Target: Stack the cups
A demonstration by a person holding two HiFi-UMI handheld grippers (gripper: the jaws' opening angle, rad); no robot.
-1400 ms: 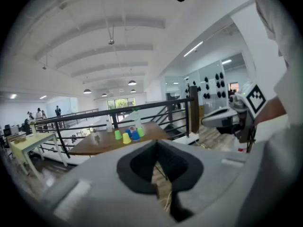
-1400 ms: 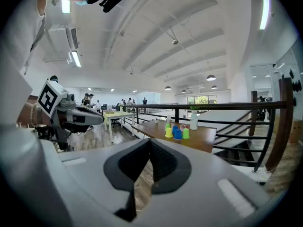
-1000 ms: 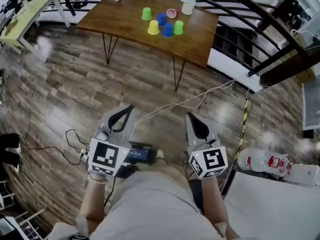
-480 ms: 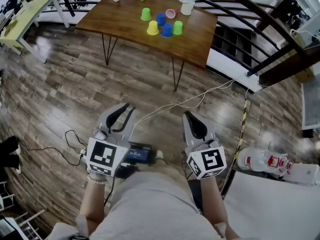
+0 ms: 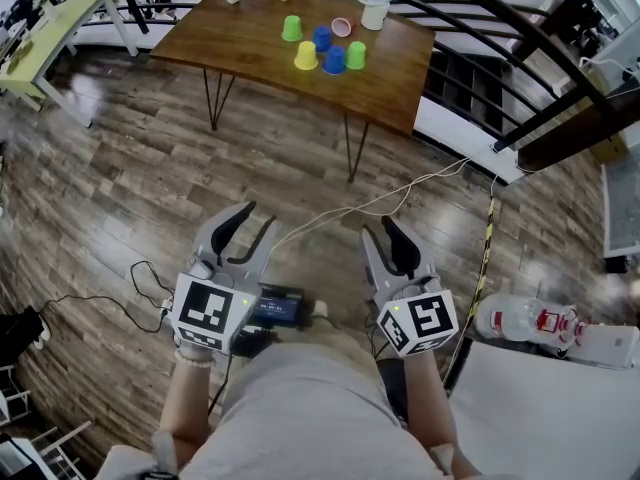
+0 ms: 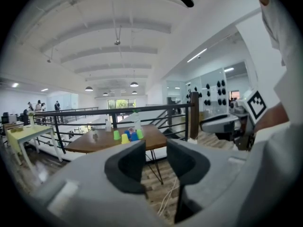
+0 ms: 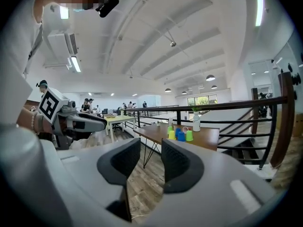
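Several upturned plastic cups stand far off on a wooden table (image 5: 250,38): a green cup (image 5: 291,28), a yellow cup (image 5: 305,56), two blue ones (image 5: 334,60), another green one (image 5: 356,55) and a pink cup (image 5: 342,27) lying on its side. Both grippers are held low, close to the person's body, well short of the table. My left gripper (image 5: 255,220) and my right gripper (image 5: 380,230) have just been opening, and nothing is between their jaws. The cups show small beyond the left gripper (image 6: 156,160) and beyond the right gripper (image 7: 150,162).
A white bottle (image 5: 377,8) stands behind the cups. Wood floor with a white cable (image 5: 400,193) lies between me and the table. A black railing (image 5: 520,38) runs behind and to the right. A white spray bottle (image 5: 525,320) lies at the right, and a yellow-green table (image 5: 45,33) stands at far left.
Both grippers' jaws have spread apart from shut. The hands have stayed in place and the cups have not moved.
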